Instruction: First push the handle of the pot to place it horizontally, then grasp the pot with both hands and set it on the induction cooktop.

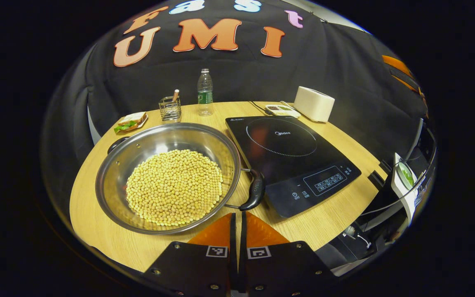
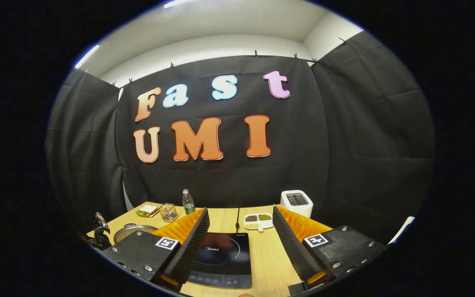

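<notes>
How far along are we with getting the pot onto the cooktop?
Nothing looks done yet. The pot, full of beans, sits on the table beside the induction cooktop. In hand: the left gripper, fingers together, points at the pot's handle. The right gripper hangs open above the cooktop. Left: push the handle, grasp, lift across.

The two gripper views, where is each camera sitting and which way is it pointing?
Left gripper view: rides the left tongs, closed, aimed down at the pot of beans, tips near its handle.
Right gripper view: rides the right tongs, open, low and level, facing the booth wall over the induction cooktop.
Shared: cooktop, pot, water bottle, toaster.
</notes>
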The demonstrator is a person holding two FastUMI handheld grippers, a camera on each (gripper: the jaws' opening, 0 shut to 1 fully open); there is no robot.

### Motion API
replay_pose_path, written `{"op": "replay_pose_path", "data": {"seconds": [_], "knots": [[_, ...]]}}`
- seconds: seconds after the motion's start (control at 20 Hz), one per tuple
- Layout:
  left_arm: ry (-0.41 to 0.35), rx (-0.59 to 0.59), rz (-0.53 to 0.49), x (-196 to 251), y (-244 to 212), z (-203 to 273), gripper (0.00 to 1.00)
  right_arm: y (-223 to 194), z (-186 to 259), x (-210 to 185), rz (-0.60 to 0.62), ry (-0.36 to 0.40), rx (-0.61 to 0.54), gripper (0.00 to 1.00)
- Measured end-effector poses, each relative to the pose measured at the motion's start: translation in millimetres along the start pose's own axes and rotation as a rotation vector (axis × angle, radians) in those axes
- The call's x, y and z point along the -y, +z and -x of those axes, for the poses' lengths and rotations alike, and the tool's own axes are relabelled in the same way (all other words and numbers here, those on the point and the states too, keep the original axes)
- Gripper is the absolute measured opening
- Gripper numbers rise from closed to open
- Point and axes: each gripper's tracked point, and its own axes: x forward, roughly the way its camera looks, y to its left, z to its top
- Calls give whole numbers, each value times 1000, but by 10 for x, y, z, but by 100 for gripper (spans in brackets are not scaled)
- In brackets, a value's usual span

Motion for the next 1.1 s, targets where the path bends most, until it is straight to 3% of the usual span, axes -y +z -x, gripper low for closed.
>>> {"op": "replay_pose_path", "data": {"seconds": [0.1, 0.15, 0.25, 0.3, 0.35, 1.05, 1.1], "knots": [[5, -2, -11, -13, 28, -49, 3, -6, -26, 29, 2, -4, -2, 100], [9, -2, -18, -11, 44, -73, 4, -25, -35, 48, 2, -6, -4, 95], [12, -3, -24, 4, 63, -104, 4, -55, -52, 68, -3, -10, -10, 95], [13, -3, -24, 8, 86, -120, 4, -74, -62, 84, -6, -10, -15, 100], [14, -3, -22, 12, 94, -155, 4, -93, -69, 103, -8, -11, -19, 95], [22, -20, -32, 43, 218, -323, 4, -174, -138, 334, -23, -40, -24, 95], [25, -22, -38, 45, 233, -336, 4, -187, -152, 358, -20, -48, -26, 100]]}}
